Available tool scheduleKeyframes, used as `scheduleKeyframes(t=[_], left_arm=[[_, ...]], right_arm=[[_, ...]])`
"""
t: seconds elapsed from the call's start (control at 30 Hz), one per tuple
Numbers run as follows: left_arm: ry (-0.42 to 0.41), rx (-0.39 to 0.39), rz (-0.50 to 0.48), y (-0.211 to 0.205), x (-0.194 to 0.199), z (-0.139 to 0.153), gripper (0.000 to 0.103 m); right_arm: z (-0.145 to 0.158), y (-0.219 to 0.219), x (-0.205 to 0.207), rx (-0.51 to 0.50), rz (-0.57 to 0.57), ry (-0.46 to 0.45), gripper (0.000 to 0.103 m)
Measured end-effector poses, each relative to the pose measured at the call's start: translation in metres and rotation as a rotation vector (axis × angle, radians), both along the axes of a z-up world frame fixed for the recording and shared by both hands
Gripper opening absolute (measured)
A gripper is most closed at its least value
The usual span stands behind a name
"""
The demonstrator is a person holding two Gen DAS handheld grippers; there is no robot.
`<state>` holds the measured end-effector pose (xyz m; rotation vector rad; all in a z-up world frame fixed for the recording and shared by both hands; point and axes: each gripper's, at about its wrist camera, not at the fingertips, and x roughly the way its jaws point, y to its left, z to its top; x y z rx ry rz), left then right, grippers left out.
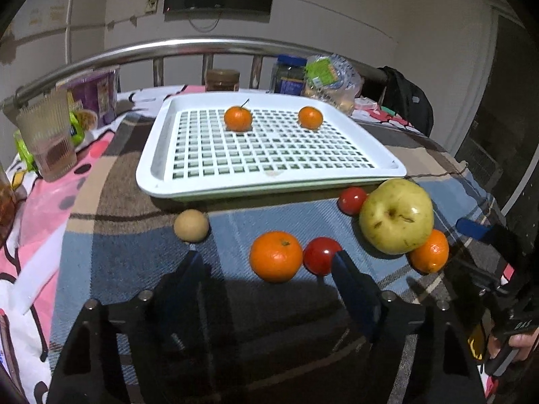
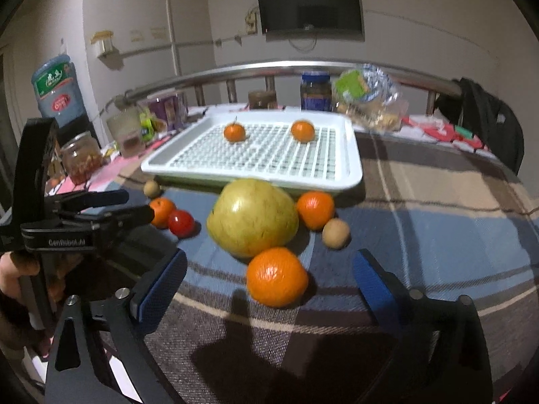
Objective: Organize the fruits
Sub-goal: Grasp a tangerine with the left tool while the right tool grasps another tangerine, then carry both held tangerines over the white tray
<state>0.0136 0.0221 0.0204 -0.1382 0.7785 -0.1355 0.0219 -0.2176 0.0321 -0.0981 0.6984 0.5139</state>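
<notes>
A white grid tray [image 1: 269, 181] holds two small oranges [image 1: 238, 118] [image 1: 310, 117]. On the plaid cloth in front of it lie a large green apple [image 1: 397, 216], oranges, red tomatoes [image 1: 320, 255] and small tan fruits [image 1: 191, 225]. My left gripper [image 1: 266, 257] is open, with an orange [image 1: 275, 256] lying between its fingertips, untouched. My right gripper [image 2: 269, 259] is open around another orange [image 2: 277, 276] just in front of the apple [image 2: 252, 217]; its blue pads stand apart from the fruit. The tray [image 2: 352, 155] lies behind.
A ribbed glass [image 1: 47, 141], jars [image 1: 222, 80], a snack bag [image 1: 331, 79] and boxes line the back by a metal rail [image 1: 209, 45]. A black backpack [image 1: 409, 101] hangs at the right. The left gripper's body [image 2: 84, 222] and a hand sit at the right view's left edge.
</notes>
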Motion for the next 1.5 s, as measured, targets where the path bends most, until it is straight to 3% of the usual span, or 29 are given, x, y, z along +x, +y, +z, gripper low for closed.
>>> scheduleKeyframes(t=[0.27, 0.4, 0.47, 0.6, 0.8, 1.23, 1.5], left_arm=[[0.069, -0.066, 0.003, 0.006, 0.014, -0.01, 0.056], [0.084, -0.102, -0.007, 0.007, 0.019, -0.013, 0.051], [0.083, -0.115, -0.014, 0.007, 0.021, -0.013, 0.045], [0.091, -0.143, -0.027, 0.006, 0.023, -0.014, 0.04], [0.065, -0.126, -0.029, 0.002, 0.013, -0.007, 0.039], [-0.071, -0.089, -0.091, -0.013, -0.021, 0.037, 0.039], [-0.109, -0.088, -0.093, -0.02, -0.023, 0.049, 0.039]], right_arm=[[-0.014, 0.0, 0.012, -0.004, -0.005, 0.091, 0.075], [-0.017, 0.002, 0.013, -0.015, -0.005, 0.107, 0.063], [-0.018, 0.002, 0.015, -0.018, -0.004, 0.116, 0.051], [-0.02, 0.001, 0.016, -0.023, -0.009, 0.128, 0.044], [-0.018, -0.002, 0.015, -0.003, -0.008, 0.117, 0.042], [0.001, -0.005, -0.004, 0.046, 0.008, -0.009, 0.041], [0.028, -0.007, -0.012, 0.085, 0.023, -0.081, 0.041]])
